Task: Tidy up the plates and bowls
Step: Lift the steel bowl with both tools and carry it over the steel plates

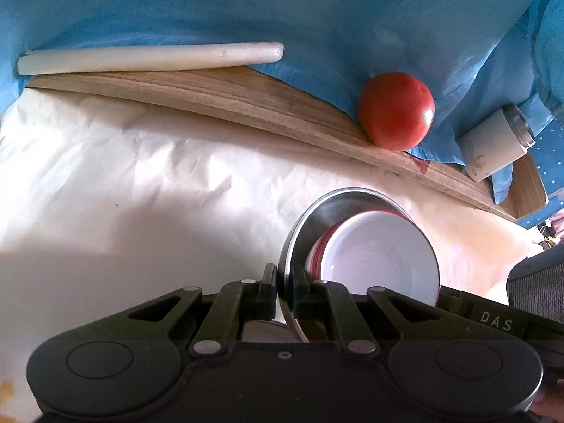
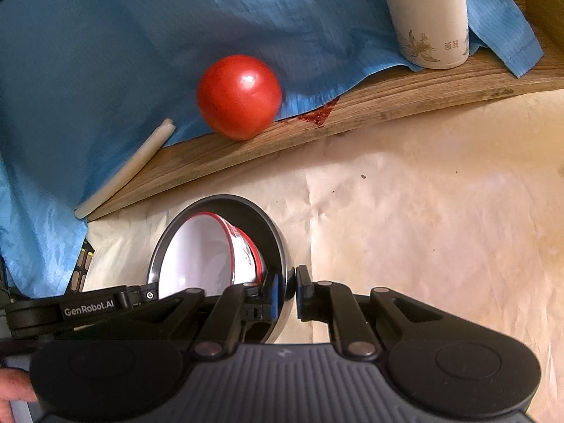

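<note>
Nesting apparently done: red-rimmed bowl [image 1: 384, 257] inside steel bowl [image 1: 317, 211], lower centre of frame, both tongs, left [image 1: 284, 290] and right [image 2: 289, 290], clamped on opposite rims. Left to do: set stack down on counter [image 2: 440, 211].

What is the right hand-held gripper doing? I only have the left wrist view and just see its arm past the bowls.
Observer: The right hand-held gripper is shut on the steel bowl, one finger inside the wall and one outside.
Operator: Inner bowl clear of that finger?
Observer: The red-rimmed white bowl leans tilted inside, with its rim close beside the inner finger. I can't tell if they touch.
Operator: Is the cup upright?
Observer: Yes. The cream cup stands on the wooden board and has printed characters near its base.
</note>
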### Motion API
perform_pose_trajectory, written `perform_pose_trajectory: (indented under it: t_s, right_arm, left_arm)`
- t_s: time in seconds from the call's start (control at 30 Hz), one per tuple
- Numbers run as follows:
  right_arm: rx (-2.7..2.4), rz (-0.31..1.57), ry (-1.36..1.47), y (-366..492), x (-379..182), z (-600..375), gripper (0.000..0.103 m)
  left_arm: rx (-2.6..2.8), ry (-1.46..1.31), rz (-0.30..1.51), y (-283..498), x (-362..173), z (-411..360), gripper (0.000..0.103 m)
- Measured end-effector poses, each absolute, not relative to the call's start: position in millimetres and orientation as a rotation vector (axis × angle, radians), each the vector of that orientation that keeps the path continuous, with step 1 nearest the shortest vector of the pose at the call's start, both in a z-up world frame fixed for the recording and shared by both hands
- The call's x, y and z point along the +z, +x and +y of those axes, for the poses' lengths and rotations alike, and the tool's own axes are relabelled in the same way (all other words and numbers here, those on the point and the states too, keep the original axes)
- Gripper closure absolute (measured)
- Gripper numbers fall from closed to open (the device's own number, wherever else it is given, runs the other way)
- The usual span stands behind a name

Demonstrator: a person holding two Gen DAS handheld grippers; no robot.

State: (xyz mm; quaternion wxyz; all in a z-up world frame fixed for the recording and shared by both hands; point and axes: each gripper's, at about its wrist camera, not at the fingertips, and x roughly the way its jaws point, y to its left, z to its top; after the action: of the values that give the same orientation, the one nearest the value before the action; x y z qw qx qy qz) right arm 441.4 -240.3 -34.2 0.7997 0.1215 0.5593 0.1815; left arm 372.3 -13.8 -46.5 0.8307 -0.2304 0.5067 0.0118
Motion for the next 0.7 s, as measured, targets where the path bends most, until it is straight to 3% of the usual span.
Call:
perform_pose_trajectory:
  t_s: [0.7]
  right_arm:
    - [0.485,1.191,0.21,429,-19,-207,0.092]
  left_arm:
    - [0.098,-0.526,1.027,336,-31,15,0.096]
